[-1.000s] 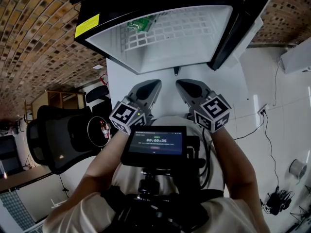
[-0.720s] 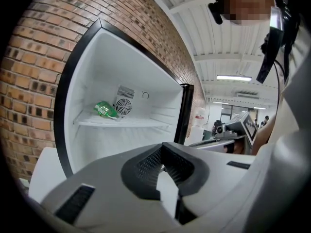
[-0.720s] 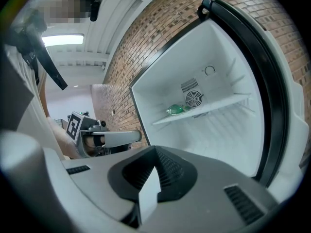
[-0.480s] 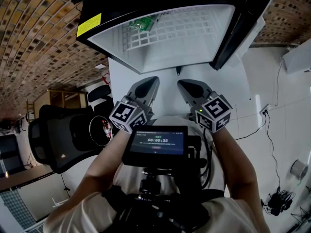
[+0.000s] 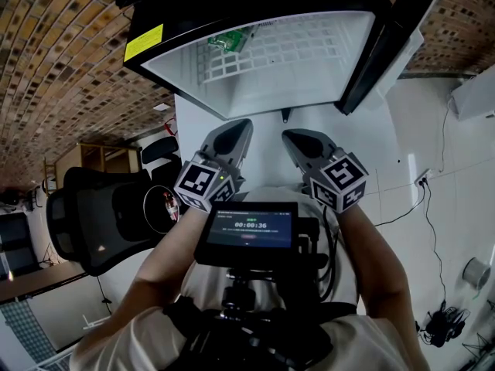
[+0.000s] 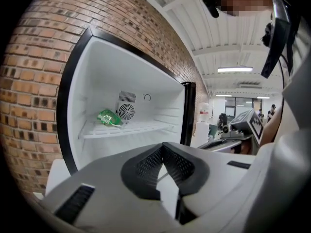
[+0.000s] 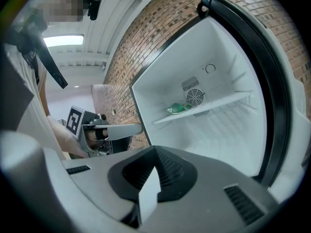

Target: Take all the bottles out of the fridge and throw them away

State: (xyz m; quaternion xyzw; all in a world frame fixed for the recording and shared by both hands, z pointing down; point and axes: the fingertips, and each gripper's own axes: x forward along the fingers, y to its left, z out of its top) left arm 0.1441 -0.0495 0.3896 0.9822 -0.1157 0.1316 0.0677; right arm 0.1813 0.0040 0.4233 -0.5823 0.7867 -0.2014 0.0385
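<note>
A small fridge (image 5: 255, 60) stands open in front of me, its door (image 5: 390, 37) swung to the right. One crumpled green bottle (image 6: 109, 117) lies on the white wire shelf (image 6: 131, 128) at the back left, beside the round fan grille; it also shows as the bottle (image 7: 180, 108) in the right gripper view and as the bottle (image 5: 226, 40) in the head view. My left gripper (image 5: 238, 127) and right gripper (image 5: 290, 137) are held side by side short of the fridge opening, both shut and empty, well apart from the bottle.
The fridge rests on a white cabinet (image 5: 193, 122) against a brick wall (image 5: 62, 60). A black office chair (image 5: 97, 219) stands at the left. Cables (image 5: 429, 230) run over the white floor at the right. A screen rig (image 5: 247, 230) sits at my chest.
Nothing has visibly changed beyond a slight shift of the head view; both grippers stay shut in front of the fridge.
</note>
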